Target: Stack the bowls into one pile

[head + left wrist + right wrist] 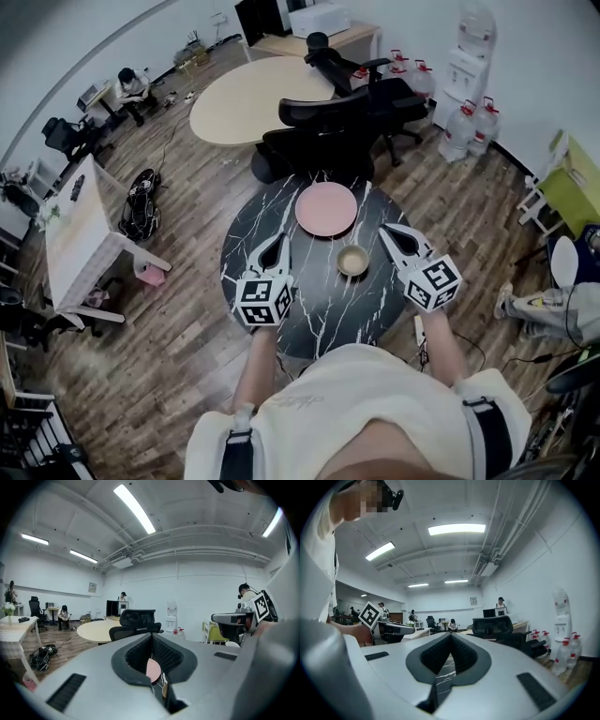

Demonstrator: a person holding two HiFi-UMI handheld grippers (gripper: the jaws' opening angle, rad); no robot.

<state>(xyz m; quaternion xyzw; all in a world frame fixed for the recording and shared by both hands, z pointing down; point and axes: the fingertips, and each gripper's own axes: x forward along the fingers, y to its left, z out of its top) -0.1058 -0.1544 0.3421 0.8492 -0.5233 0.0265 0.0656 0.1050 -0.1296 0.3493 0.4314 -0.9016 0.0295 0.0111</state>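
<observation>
Both grippers were held over the near half of the round black counter [242,246]. The left gripper [279,238] had its jaws closed with nothing between them. The right gripper [383,229] was likewise closed and empty. The tan bowl [353,261] was noted at frame centre, between the two grippers and touched by neither. The pink dish [326,208] lay just above it in frame, apart from it.

Risks judged:
- The pink dish is wide and shallow, so a grip on its low rim could slip.
- Set on the smaller tan bowl, it would likely rock.
- The tan bowl could skid on the smooth counter if nudged by closed jaws.

Count: two grippers, one tan bowl, one pink dish, one counter. Whether the tan bowl was single or several nested could not be told.
</observation>
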